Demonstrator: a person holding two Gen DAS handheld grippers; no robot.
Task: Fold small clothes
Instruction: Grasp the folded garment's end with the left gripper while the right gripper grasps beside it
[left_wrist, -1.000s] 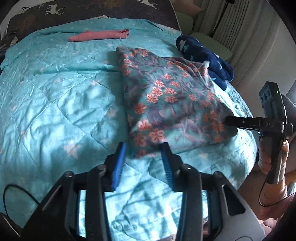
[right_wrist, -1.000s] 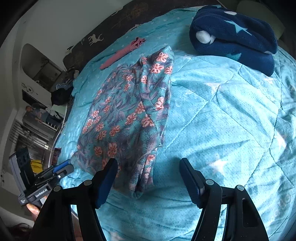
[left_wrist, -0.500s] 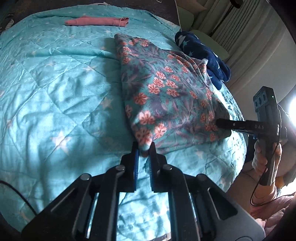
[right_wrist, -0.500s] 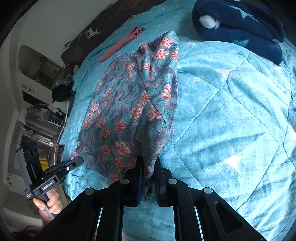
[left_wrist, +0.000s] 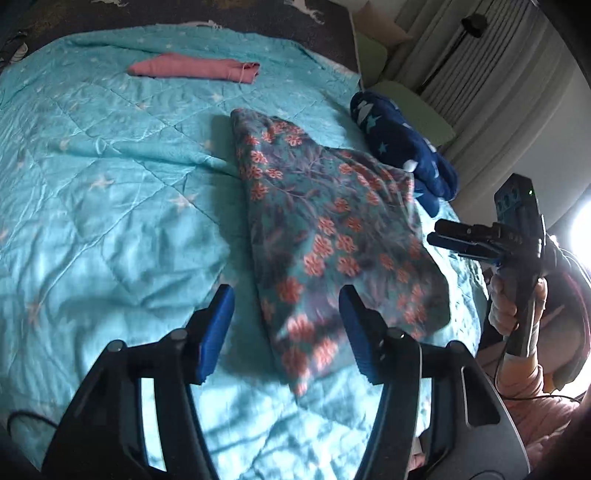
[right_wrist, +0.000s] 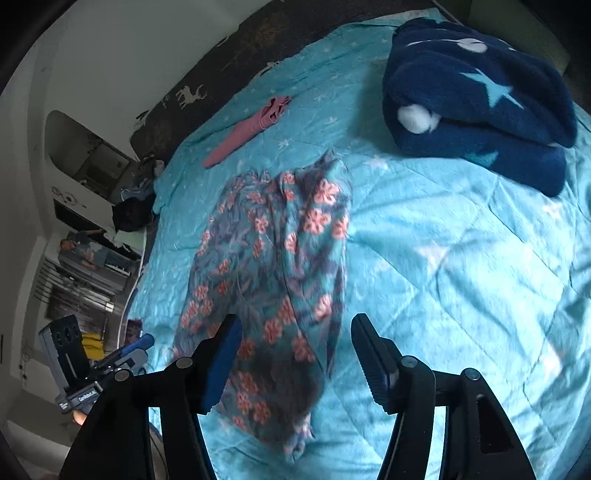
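Floral garment (left_wrist: 332, 240) lies mid-frame on quilt (left_wrist: 110, 203). Left gripper (left_wrist: 286, 325) and right gripper (right_wrist: 295, 354): jaws opening, gripping nothing. Only right view shows shelves (right_wrist: 85, 258), left edge. Bare quilt lies right.

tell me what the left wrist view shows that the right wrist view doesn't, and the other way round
Only the left wrist view: grey curtains, a pale green cushion and the hand gripping the right gripper.

Only the right wrist view: cluttered shelves beside the bed, and the left gripper from the side.

Both: the floral garment lying on the teal quilt, the pink folded piece, the navy star fleece, and jaws opening clear of the cloth.
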